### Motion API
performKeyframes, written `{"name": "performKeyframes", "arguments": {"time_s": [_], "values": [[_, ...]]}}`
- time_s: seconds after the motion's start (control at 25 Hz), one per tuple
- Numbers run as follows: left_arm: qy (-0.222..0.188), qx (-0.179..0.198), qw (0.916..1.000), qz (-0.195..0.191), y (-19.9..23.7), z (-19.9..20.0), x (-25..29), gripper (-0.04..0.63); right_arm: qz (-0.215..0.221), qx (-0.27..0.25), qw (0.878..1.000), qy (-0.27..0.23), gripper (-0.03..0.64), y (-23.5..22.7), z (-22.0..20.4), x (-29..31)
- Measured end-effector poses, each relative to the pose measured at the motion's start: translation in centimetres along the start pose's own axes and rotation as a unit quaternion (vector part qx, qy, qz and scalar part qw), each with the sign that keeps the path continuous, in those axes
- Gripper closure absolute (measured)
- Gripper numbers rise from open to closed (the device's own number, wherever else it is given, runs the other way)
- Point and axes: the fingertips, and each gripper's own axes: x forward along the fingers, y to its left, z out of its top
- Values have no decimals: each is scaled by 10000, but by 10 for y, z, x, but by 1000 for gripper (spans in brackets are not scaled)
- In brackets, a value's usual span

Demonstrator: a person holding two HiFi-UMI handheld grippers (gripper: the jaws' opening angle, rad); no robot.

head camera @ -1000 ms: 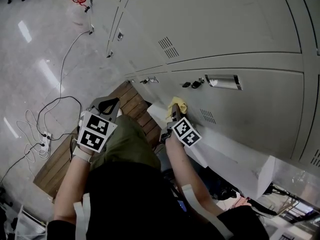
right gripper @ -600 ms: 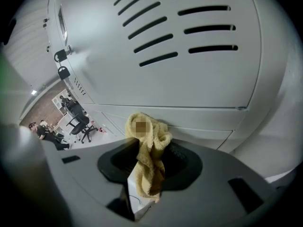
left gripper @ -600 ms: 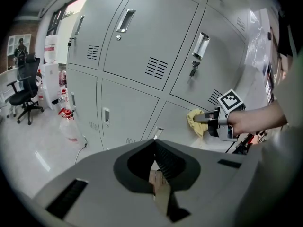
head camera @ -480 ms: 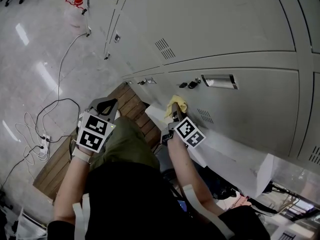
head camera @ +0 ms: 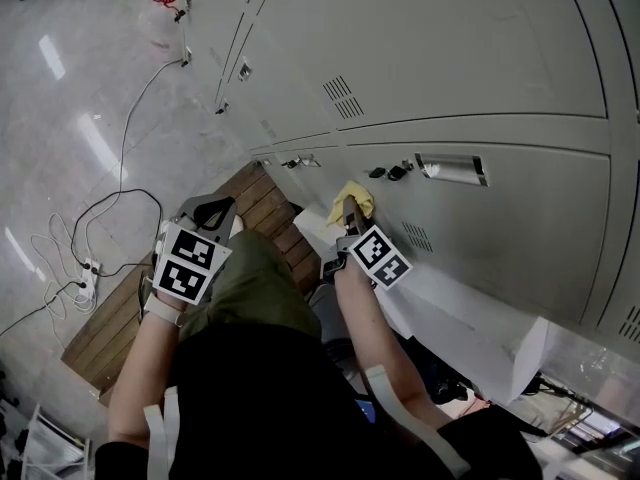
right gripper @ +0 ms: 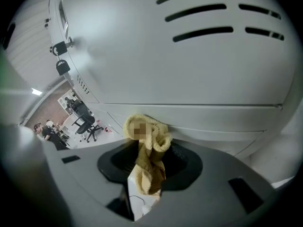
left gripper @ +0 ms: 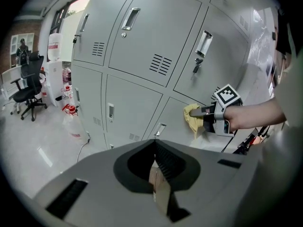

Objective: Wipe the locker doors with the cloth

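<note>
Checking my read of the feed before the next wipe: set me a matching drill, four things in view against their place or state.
Things:
1. yellow cloth
2. left gripper
3. key
4. wooden slatted board

Places or states:
A. hanging from a lock on a locker door
B. jaws together on nothing, held off the lockers
C. lying on the floor below the lockers
D. clamped in the right gripper, up at a door

Pairs: 1-D, 2-B, 3-A, 4-C
</note>
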Motion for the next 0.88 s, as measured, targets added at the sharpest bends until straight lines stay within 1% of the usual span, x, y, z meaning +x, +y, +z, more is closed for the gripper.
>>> {"name": "performKeyframes", "arguments": {"time_s": [0.28, 0.56, 0.88], "values": [[62, -122, 9998, 129, 7, -10, -2, 586, 20, -192, 9998, 96, 474, 2, -8, 21], [160, -291, 9992, 229, 13, -25, 0, 586, -117, -353, 9989, 278, 474, -6, -26, 45], [254, -465, 9980, 337, 24, -37, 4, 586, -293, -658, 9963, 475, 472, -20, -48, 71]]}}
